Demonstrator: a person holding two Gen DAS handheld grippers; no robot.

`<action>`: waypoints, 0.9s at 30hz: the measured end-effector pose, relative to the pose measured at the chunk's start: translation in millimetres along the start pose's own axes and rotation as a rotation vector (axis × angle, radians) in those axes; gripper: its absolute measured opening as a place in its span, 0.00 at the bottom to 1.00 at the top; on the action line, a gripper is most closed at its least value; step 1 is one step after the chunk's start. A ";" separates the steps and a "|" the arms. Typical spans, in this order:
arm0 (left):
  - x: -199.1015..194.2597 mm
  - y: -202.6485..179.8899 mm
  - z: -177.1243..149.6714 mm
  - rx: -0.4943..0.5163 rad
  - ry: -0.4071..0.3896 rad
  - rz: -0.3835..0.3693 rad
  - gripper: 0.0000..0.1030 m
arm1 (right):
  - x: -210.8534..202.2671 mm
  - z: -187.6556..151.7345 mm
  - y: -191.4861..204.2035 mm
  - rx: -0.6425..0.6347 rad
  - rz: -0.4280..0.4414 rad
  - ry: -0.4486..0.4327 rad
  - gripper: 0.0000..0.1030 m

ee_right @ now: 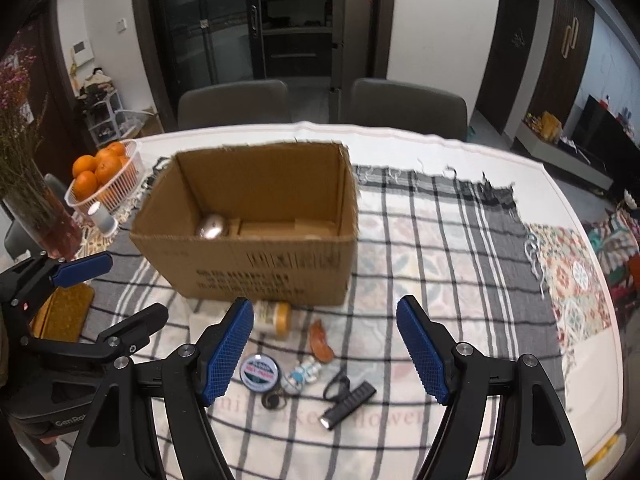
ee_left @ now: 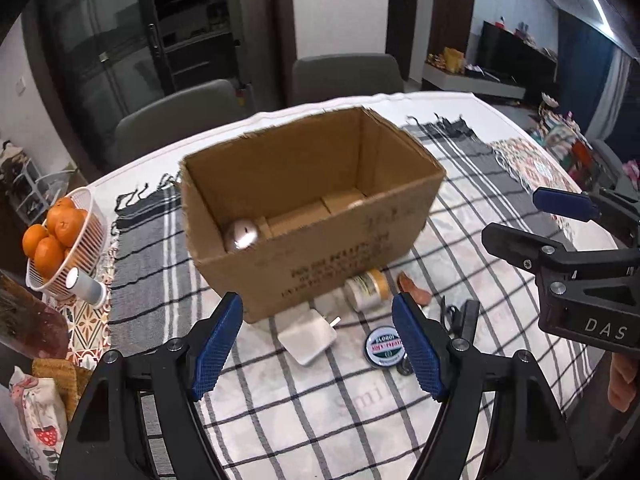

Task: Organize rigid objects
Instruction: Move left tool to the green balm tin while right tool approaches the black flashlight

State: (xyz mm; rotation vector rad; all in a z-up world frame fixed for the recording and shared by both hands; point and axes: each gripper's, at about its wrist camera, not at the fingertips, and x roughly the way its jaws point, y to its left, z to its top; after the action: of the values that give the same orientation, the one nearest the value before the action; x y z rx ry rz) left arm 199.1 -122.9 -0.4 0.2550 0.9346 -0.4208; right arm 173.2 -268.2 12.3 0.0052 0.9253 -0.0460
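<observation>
The brown box [ee_left: 316,208] sat on the table with a shiny silver ball [ee_left: 241,234] inside. A white basket [ee_left: 94,216] held oranges [ee_left: 52,236]. Both the left gripper [ee_left: 318,344] and the right gripper [ee_right: 325,350] were wide apart, holding nothing.

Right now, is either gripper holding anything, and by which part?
Nothing is held. The left gripper and the right gripper are both open and empty, above the small items in front of the cardboard box.
</observation>
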 end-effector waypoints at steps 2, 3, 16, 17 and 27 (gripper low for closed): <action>3.3 -3.4 -3.1 0.016 0.012 -0.010 0.74 | 1.7 -6.6 -2.7 0.010 -0.012 0.021 0.73; 5.2 -5.3 -4.9 0.025 0.020 -0.018 0.74 | 2.9 -9.8 -3.9 0.015 -0.014 0.032 0.73; 37.3 -24.0 -21.0 0.124 0.151 -0.079 0.74 | 26.1 -39.3 -12.4 0.038 -0.008 0.166 0.73; 39.5 -25.2 -21.4 0.131 0.160 -0.085 0.74 | 28.6 -41.1 -13.8 0.045 -0.008 0.177 0.73; 72.6 -40.2 -22.7 0.247 0.278 -0.142 0.74 | 55.5 -68.6 -27.2 0.169 -0.002 0.297 0.73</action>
State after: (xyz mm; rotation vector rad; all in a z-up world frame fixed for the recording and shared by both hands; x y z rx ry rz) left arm 202.3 -167.1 -74.1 0.4832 1.1783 -0.6449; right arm 150.6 -295.8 -72.9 0.1719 1.2163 -0.1274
